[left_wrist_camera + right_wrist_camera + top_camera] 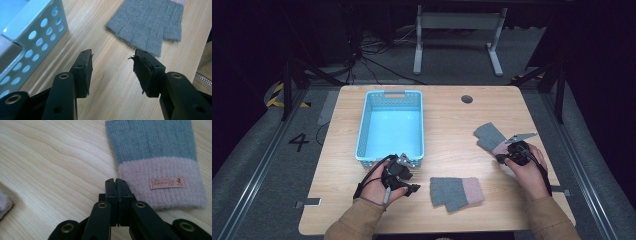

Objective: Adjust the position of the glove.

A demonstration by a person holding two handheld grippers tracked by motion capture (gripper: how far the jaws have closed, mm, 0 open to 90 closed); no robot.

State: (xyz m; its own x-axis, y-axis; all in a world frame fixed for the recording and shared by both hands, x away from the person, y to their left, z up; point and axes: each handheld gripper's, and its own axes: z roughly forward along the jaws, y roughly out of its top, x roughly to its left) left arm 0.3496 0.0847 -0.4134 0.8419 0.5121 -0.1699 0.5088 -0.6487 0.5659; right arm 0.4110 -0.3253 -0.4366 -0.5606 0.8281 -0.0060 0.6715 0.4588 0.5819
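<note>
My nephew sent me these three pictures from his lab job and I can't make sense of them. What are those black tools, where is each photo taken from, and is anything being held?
No machine here: a person sits at a wooden table with a hand-held gripper in each hand, a black tool with two jaws.

The wide picture comes from a camera above the table. The other two come from small cameras riding on the tools, looking along their jaws.

On the table lie a light blue basket and two grey and pink knitted gloves: the near glove and the far glove.

The left hand-held gripper is open over bare wood, holding nothing. The right hand-held gripper is shut, its tips at the far glove's pink cuff, with nothing visibly between them.
</note>
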